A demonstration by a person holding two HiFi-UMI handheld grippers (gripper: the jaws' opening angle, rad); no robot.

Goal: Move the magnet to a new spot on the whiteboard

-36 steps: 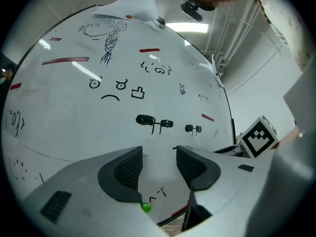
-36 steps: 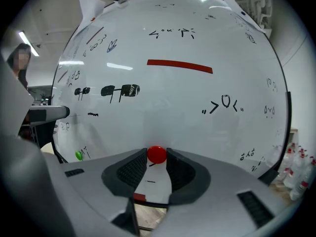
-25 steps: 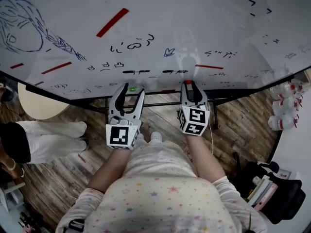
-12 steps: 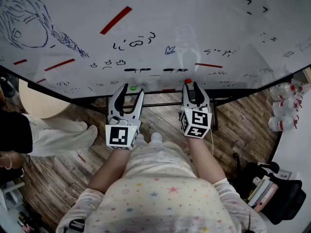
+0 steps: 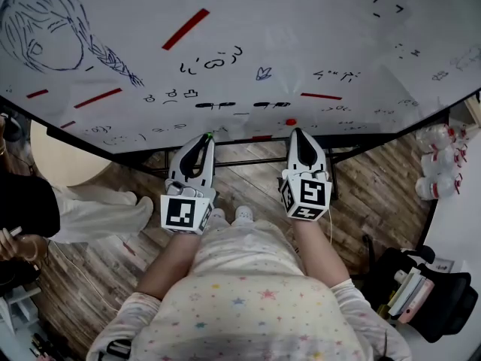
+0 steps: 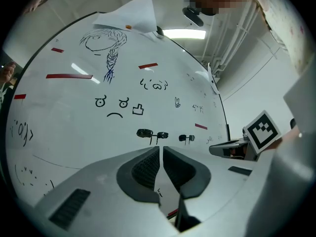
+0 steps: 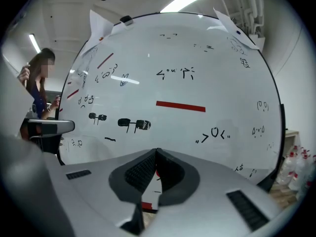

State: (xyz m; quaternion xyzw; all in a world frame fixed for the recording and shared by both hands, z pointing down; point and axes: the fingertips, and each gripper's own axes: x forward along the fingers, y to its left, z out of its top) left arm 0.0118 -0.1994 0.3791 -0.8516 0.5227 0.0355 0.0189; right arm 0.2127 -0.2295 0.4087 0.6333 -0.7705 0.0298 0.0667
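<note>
Your left tool [image 5: 204,141] has just clenched, with the green magnet [image 5: 208,134] at its very tips, low on the whiteboard [image 5: 301,36]. Your right tool [image 5: 298,134] is clenched, and the red magnet [image 5: 291,122] sits just beyond it.

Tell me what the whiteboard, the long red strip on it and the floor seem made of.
The whiteboard: smooth, glossy white panel, probably coated steel or melamine; bright reflections streak across it. The red strip: flat, matt, likely flexible magnetic sheet, though unconfirmed. The floor: planks with visible grain and seams, wood or wood-look laminate; cannot tell which.
</note>
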